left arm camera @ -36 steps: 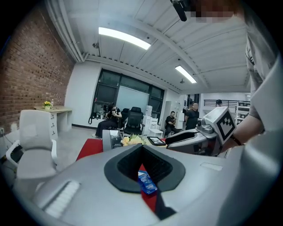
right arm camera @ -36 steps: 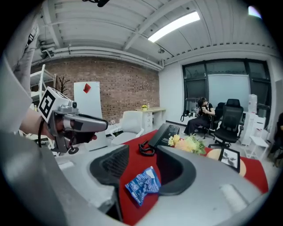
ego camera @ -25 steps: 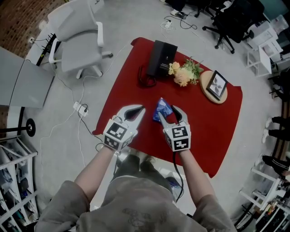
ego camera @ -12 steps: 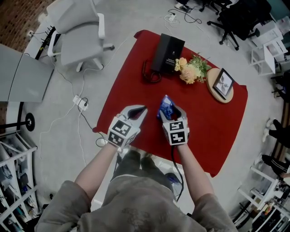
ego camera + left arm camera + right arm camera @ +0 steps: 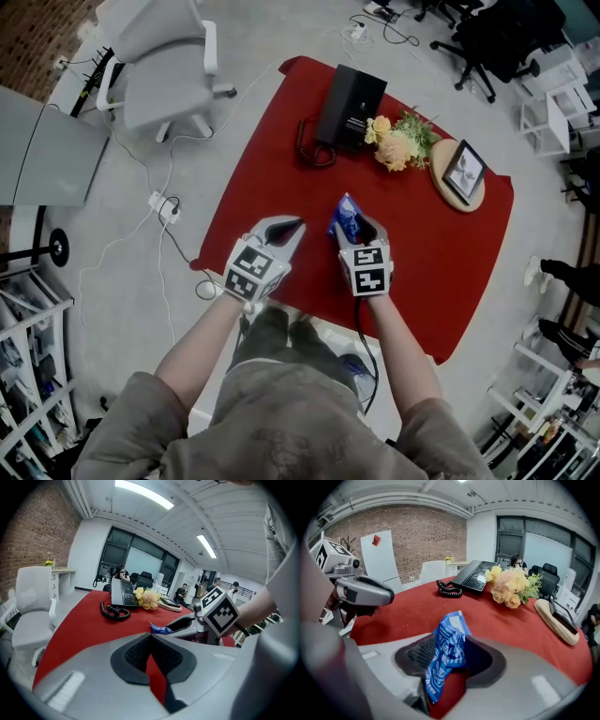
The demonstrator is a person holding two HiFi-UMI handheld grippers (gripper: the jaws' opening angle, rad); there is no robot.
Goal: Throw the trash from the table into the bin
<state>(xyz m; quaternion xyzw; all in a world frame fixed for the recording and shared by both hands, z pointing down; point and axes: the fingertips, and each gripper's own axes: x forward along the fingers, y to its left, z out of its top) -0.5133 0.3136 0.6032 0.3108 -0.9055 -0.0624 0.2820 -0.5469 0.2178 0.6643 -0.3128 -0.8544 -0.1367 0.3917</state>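
Observation:
A crumpled blue wrapper (image 5: 345, 217) stands on the red tablecloth (image 5: 450, 262) near its front edge. My right gripper (image 5: 353, 229) is down around it. In the right gripper view the wrapper (image 5: 447, 651) rises between the two jaws, which are closing, and a gap still shows beside the left pad. My left gripper (image 5: 281, 231) hovers just left of it, jaws together with nothing in them. The left gripper view shows the wrapper (image 5: 161, 629) at the tip of the right gripper (image 5: 187, 623).
At the table's far side stand a black desk phone (image 5: 349, 105) with a coiled cord, a flower bunch (image 5: 401, 142) and a framed picture on a wooden disc (image 5: 461, 173). A grey office chair (image 5: 159, 66) and floor cables lie to the left.
Both grippers have sunk toward the table. The right gripper's jaws have come down around the blue wrapper and drawn closer together.

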